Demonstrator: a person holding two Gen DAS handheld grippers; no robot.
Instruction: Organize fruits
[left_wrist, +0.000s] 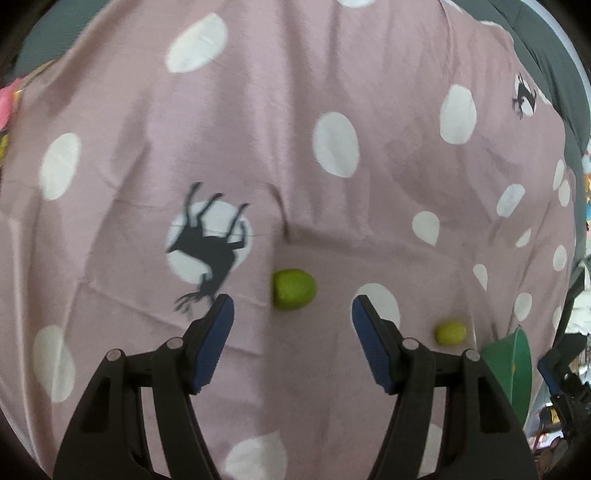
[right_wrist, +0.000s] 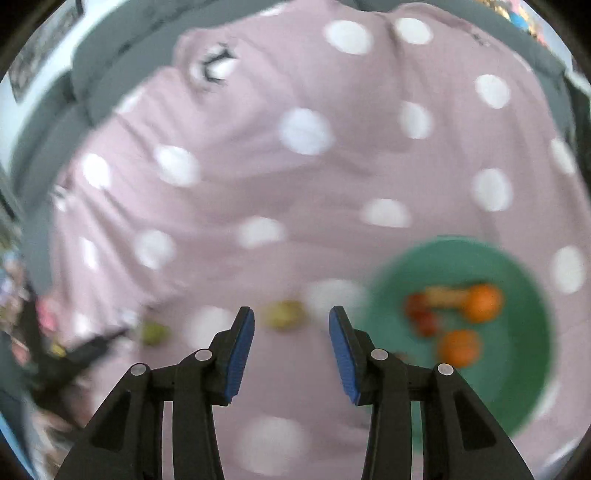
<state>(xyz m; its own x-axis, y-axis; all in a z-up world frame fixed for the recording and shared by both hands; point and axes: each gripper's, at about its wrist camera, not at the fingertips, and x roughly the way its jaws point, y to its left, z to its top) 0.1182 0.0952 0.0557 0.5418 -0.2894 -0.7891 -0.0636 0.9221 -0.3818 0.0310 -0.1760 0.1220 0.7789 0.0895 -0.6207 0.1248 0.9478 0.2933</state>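
Observation:
In the left wrist view a green fruit lies on the pink dotted cloth, just beyond my open left gripper and between the lines of its blue pads. A smaller green fruit rests to the right, beside the green bowl. The right wrist view is blurred. My right gripper is open with nothing between its fingers. Past its tips lies a yellow-green fruit, with another green fruit further left. The green bowl at right holds two orange fruits, red fruits and a pale one.
The cloth covers a bed with a grey border at the back. Room clutter shows at the far edges of both views. The other gripper's dark body reaches in at the left of the right wrist view.

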